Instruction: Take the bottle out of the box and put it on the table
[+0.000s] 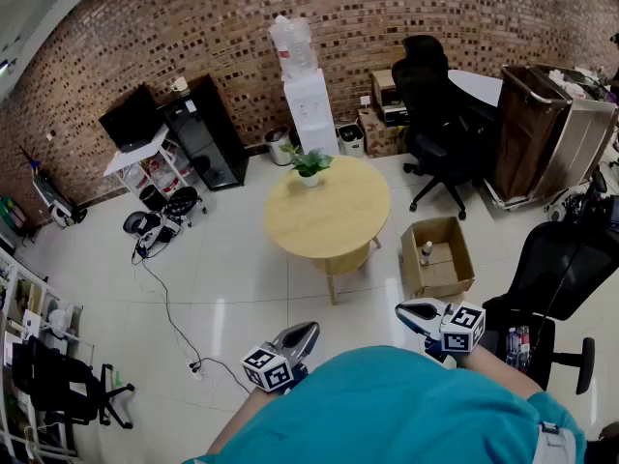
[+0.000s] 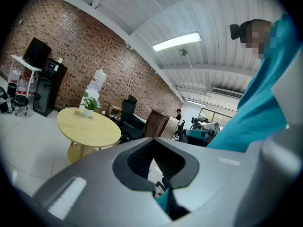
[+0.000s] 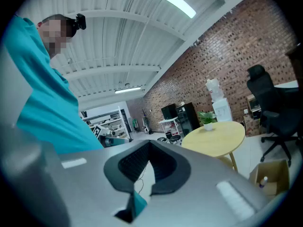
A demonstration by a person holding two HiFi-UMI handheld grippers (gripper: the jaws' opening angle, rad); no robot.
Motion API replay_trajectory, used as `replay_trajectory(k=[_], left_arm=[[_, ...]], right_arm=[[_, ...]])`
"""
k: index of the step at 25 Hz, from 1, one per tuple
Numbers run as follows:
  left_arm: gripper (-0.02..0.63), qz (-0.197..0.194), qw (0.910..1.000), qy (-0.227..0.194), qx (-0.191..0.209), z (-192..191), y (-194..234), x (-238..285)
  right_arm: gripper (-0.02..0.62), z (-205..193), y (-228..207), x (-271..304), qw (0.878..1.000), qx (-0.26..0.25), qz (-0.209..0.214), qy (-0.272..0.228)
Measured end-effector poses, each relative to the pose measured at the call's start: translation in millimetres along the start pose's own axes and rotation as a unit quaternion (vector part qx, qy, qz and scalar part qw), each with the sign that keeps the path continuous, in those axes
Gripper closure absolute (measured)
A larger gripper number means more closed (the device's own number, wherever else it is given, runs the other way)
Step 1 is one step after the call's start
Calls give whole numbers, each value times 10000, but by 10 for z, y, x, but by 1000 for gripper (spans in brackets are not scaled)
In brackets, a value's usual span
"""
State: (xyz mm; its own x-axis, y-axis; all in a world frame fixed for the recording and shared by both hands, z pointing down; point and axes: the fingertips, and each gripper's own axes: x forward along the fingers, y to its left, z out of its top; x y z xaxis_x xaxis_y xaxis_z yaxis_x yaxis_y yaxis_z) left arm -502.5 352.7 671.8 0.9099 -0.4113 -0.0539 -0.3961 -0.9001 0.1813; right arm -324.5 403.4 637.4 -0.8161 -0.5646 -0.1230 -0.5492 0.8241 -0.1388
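A small clear bottle [image 1: 426, 251] stands upright inside an open cardboard box [image 1: 437, 257] on the floor, just right of a round wooden table [image 1: 327, 211]. A potted plant [image 1: 309, 165] sits at the table's far edge. I hold both grippers close to my teal shirt, well short of the box. My left gripper [image 1: 295, 341] [image 2: 152, 161] has its jaws together with nothing in them. My right gripper [image 1: 416, 312] [image 3: 147, 167] is likewise shut and empty. The right gripper view shows the box [image 3: 272, 174] with the bottle [image 3: 263, 180] low at the right, and the table [image 3: 215, 138].
A black office chair [image 1: 435, 114] stands behind the box, and another black chair [image 1: 561, 278] is at my right. A water dispenser [image 1: 308, 95] and black cabinet [image 1: 208, 129] line the brick wall. A cable [image 1: 169, 307] trails over the white floor at the left.
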Motion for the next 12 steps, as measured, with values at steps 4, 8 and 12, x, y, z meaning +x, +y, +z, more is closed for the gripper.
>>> replay_trajectory(k=[4,8,12], left_arm=[[606,48,10000,50,2,-156,-209,646],[606,163,9998,138,23,-146,-259,1169],[606,230,9994,239,111,-239,-293,1256]], right_arm=[[594,5,-442,-500,9999,-94,36,89],[594,85,-873,-786,9999,-97,108,48],[594,0,-952,-828,9997,-151,198,10]])
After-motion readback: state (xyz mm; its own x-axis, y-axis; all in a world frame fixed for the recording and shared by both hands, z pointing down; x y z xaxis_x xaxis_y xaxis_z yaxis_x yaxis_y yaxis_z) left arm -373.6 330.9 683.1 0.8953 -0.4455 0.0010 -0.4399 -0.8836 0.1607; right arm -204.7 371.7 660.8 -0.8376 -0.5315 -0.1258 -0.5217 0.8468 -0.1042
